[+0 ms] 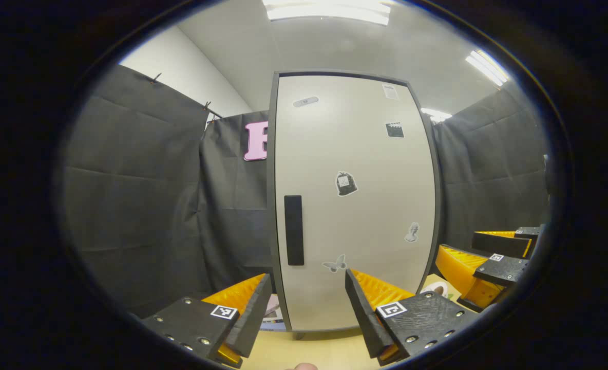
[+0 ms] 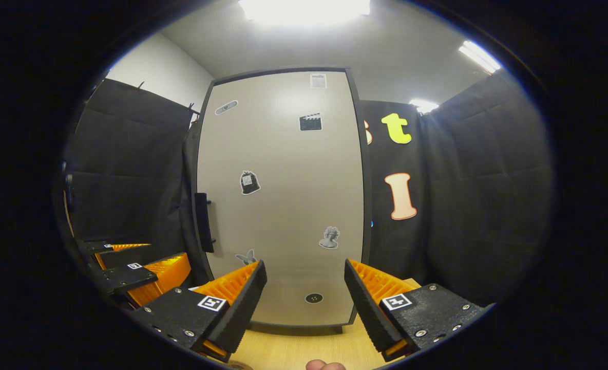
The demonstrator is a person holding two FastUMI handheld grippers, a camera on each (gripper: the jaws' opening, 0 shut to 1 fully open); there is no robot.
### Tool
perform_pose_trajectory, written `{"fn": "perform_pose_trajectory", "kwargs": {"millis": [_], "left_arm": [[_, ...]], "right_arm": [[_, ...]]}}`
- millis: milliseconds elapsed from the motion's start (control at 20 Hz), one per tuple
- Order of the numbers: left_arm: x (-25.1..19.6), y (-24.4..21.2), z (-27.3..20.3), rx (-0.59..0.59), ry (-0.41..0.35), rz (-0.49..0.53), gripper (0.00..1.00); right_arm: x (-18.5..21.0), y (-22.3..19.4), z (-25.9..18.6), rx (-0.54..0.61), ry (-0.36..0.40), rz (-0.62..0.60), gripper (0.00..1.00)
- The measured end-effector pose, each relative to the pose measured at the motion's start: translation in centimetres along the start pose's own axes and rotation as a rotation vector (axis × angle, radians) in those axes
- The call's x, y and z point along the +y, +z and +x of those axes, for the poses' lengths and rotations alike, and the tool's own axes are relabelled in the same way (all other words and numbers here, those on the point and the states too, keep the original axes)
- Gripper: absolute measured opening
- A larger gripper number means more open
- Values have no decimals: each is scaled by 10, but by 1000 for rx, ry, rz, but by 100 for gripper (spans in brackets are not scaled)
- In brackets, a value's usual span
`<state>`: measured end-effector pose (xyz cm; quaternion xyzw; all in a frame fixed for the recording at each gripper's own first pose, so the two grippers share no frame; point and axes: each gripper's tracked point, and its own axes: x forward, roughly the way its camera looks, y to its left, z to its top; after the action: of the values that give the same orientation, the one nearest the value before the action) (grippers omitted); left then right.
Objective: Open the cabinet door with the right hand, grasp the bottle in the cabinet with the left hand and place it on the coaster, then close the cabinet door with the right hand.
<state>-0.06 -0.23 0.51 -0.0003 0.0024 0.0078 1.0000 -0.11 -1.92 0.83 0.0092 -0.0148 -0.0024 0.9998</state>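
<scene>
The cabinet's pale door (image 1: 355, 205) stands shut in front of me, with several small stickers on it, so the inside is hidden. Its black vertical handle (image 1: 293, 229) is on the door's left side and also appears near the left edge as the handle (image 2: 204, 222) on the door (image 2: 283, 205). My left gripper (image 1: 308, 313) is open and empty, a short way in front of the door's lower part. My right gripper (image 2: 304, 303) is also open and empty, facing the door's lower middle. The right gripper (image 1: 458, 247) is beside the cabinet's right edge, and the left gripper (image 2: 165, 253) is below the handle.
The cabinet stands on a light wooden table (image 1: 309, 352) that runs under both grippers. A white round thing (image 1: 436, 288) lies on the table at the cabinet's lower right, partly hidden. Black cloth walls (image 1: 145, 195) close in left and right.
</scene>
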Motion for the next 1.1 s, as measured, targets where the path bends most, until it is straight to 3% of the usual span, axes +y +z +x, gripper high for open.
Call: {"fn": "perform_pose_trajectory", "kwargs": {"millis": [400,750,1100], "left_arm": [[3,5,-6,-10,2,9,82],[28,-6,-33,-13,0,6,87],[73,-19,-82,-15,58,-8,82]], "right_arm": [[1,6,3,-9,6,-7,94],[13,20,31,-44,38,-60,94],[66,42,69,-107,152,-64,94]]}}
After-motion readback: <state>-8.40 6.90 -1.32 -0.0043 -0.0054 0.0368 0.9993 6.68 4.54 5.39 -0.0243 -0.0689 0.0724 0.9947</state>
